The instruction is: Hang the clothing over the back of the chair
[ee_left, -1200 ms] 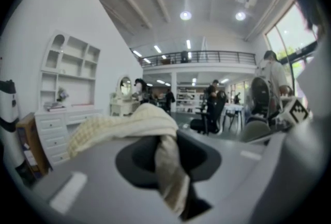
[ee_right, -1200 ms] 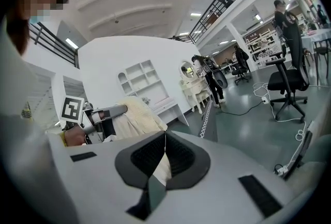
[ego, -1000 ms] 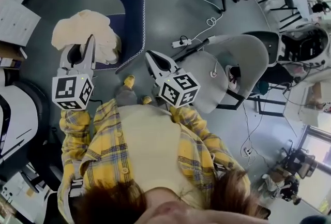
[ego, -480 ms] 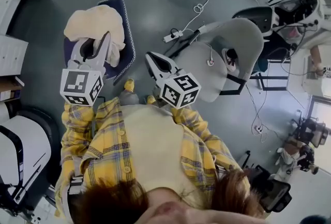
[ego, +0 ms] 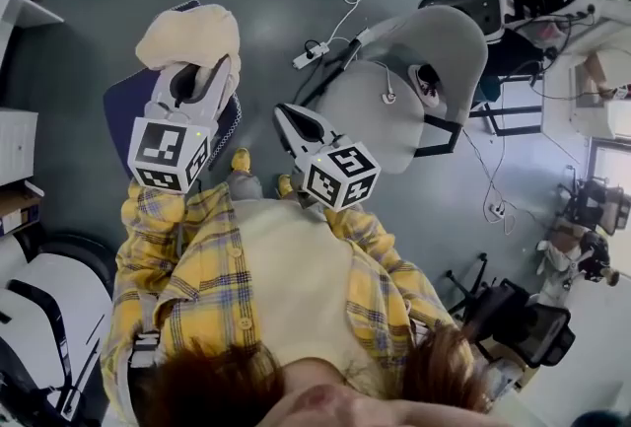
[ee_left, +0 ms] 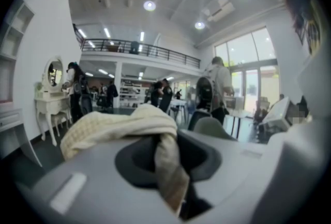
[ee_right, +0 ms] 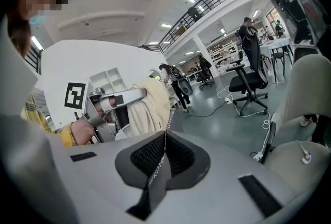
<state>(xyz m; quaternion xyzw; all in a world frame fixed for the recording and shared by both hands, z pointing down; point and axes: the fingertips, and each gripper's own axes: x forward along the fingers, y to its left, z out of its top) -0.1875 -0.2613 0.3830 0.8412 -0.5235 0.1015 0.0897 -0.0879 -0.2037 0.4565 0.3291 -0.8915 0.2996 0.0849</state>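
Note:
A cream knitted garment (ego: 192, 33) hangs bunched from my left gripper (ego: 207, 78), which is shut on a fold of it above the navy chair (ego: 126, 105). In the left gripper view the cloth (ee_left: 119, 125) drapes over the jaws, with a strip pinched between them at my left gripper (ee_left: 166, 162). My right gripper (ego: 283, 114) is shut and holds nothing, to the right of the navy chair. The right gripper view shows its toothed jaws meeting at my right gripper (ee_right: 163, 140), with the left gripper (ee_right: 111, 101) and the garment (ee_right: 150, 106) beyond.
A grey swivel chair (ego: 434, 60) stands at right, with a power strip and cables (ego: 314, 50) on the grey floor between the chairs. White desks and shelving (ego: 20, 129) line the left side. My feet in yellow shoes (ego: 242, 161) are beside the navy chair.
The left gripper has carried the cream garment to the right over the navy chair, and the cloth is more bunched around its jaws. The right gripper has shifted only slightly.

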